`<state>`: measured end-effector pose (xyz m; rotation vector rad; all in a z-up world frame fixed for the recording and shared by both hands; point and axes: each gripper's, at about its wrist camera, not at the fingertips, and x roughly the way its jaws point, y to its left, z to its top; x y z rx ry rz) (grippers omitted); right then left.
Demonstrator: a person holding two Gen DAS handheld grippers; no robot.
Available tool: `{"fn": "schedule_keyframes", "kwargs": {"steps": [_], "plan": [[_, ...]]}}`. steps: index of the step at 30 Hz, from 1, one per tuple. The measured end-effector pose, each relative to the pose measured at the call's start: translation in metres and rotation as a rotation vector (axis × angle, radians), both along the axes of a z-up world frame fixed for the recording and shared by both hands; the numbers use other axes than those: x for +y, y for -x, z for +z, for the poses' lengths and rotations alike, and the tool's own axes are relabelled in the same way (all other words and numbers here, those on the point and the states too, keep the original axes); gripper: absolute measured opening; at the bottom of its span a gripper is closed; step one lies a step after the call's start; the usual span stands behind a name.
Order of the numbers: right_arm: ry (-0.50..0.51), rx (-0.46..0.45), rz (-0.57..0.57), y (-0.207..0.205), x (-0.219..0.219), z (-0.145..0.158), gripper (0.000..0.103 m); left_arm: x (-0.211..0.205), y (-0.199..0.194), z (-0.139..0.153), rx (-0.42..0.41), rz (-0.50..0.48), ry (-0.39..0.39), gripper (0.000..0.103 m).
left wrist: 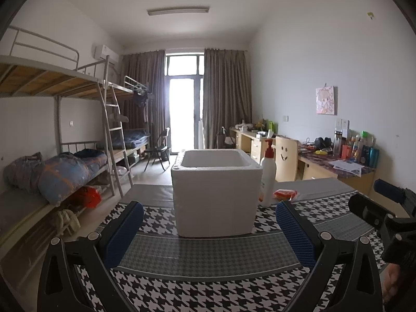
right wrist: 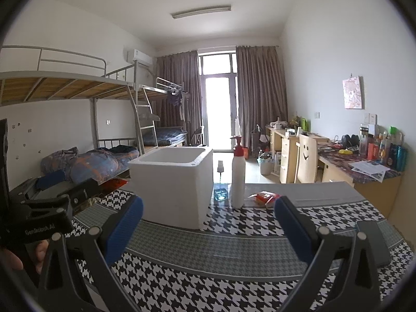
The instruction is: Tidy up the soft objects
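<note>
A white foam box stands open-topped on the houndstooth cloth of the table; it also shows in the right wrist view. An orange soft packet lies right of the box, behind a white pump bottle; both show in the right wrist view, the packet and the bottle. My left gripper is open and empty, in front of the box. My right gripper is open and empty, to the box's right front.
A small blue glass bottle stands between box and pump bottle. A dark phone lies on the table at right. Bunk beds stand on the left, cluttered desks on the right.
</note>
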<state>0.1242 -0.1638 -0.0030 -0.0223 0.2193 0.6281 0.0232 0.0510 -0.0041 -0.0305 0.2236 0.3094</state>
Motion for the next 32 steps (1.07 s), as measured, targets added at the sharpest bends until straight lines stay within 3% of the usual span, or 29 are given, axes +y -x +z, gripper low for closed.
{"fn": "schedule_keyframes", "kwargs": {"steps": [32], "plan": [[-0.004,0.024,-0.027,-0.004,-0.004,-0.015,0.102,-0.005,-0.003,-0.013,0.02,-0.023,-0.02,0.102]]}}
